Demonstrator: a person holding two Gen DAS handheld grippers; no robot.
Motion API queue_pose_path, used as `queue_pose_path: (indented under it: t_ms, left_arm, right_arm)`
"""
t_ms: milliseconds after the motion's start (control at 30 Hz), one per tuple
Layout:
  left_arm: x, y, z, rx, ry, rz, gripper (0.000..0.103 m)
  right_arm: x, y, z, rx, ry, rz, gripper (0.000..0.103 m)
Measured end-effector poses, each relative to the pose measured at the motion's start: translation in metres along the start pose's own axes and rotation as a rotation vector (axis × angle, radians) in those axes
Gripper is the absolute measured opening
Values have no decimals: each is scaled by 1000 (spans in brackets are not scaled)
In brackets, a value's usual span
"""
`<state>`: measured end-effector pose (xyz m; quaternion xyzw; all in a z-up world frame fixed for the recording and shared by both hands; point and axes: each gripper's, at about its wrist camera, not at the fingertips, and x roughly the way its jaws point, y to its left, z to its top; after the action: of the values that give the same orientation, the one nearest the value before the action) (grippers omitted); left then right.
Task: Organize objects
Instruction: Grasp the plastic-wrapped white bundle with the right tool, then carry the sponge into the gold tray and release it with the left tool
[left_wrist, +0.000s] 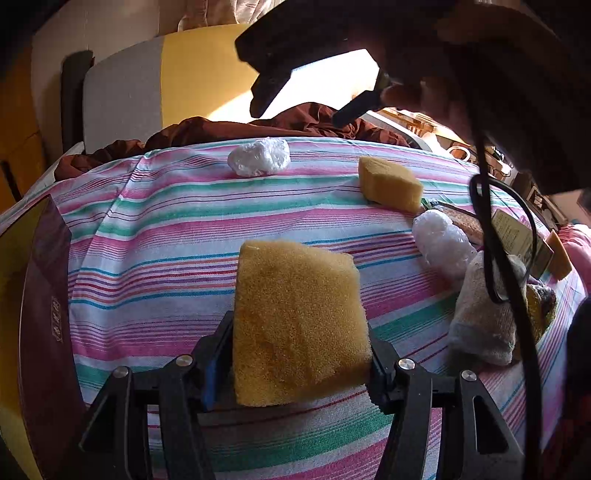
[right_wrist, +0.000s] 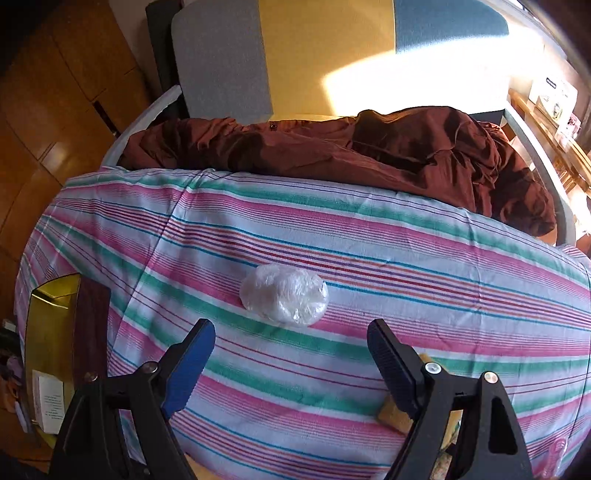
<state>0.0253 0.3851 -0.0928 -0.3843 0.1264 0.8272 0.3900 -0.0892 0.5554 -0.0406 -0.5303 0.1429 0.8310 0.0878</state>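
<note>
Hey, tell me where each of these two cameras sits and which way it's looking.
Left wrist: sits on the left gripper, faces along its jaws across the striped cloth; jaws clamp a yellow sponge; right gripper hovers above.
Right wrist: sits on the right gripper, faces down at a plastic wad; open jaws show.
Shared: cloth, wad, brown fabric.

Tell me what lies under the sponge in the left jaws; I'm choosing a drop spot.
Below the sponge held by the left gripper shows only striped cloth. The patch straight beneath it is hidden by the sponge itself.
</note>
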Motion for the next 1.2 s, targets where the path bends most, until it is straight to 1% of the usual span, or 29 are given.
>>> queue_pose_path:
  t_ms: [100, 200, 267, 300, 367, 433, 567, 767, 833, 933, 967, 1033, 1100, 1200]
  left_arm:
    - [0, 1, -1, -5, -6, -7, 62]
    - [0, 1, -1, -7, -10, -11, 62]
    - [0, 1, -1, -7, -11, -14, 62]
    - [-1, 2, -1, -7, -12, -15, 62]
    - [-1, 2, -1, -9, -14, -18, 62]
    - [-2, 2, -1, -11, -15, -20, 62]
    - [-3, 1, -2, -11, -17, -21, 62]
    - [-4, 0, -2, -9, -17, -18, 62]
    - [-4, -1, -2, -6, -16, -15, 62]
    - [-4, -1, -2, -5, -14, -13, 62]
    - [-5, -2, -2, -4, -14, -11, 62]
    - [-4, -3, -2, 2, -13, -4, 62]
    - [-4, -5, -2, 10, -10, 7, 61]
    - [-4, -6, -2, 21, -7, 22, 61]
  right_arm:
    - [30, 2, 16, 28, 50, -19, 86]
    - [53, 5, 21, 41, 89, -53, 86]
    - [66, 8, 21, 33, 131, -57, 67]
    - [66, 11, 20, 18, 123, -72, 66]
    - [60, 17, 15, -17, 113, -70, 62]
    - [47, 20, 6, -38, 96, -81, 62]
    - [11, 13, -26, -14, 67, -58, 62]
    - [-30, -6, -90, 82, 21, -41, 62]
    - [-33, -12, -109, 127, 7, -8, 62]
    - [-30, -13, -128, 173, -17, 23, 62]
    - [-30, -16, -131, 183, -23, 29, 62]
    - [-22, -18, -131, 191, -3, -3, 62]
    - [-21, -22, -131, 202, -1, 15, 62]
    - [-22, -25, -130, 199, -7, 10, 62]
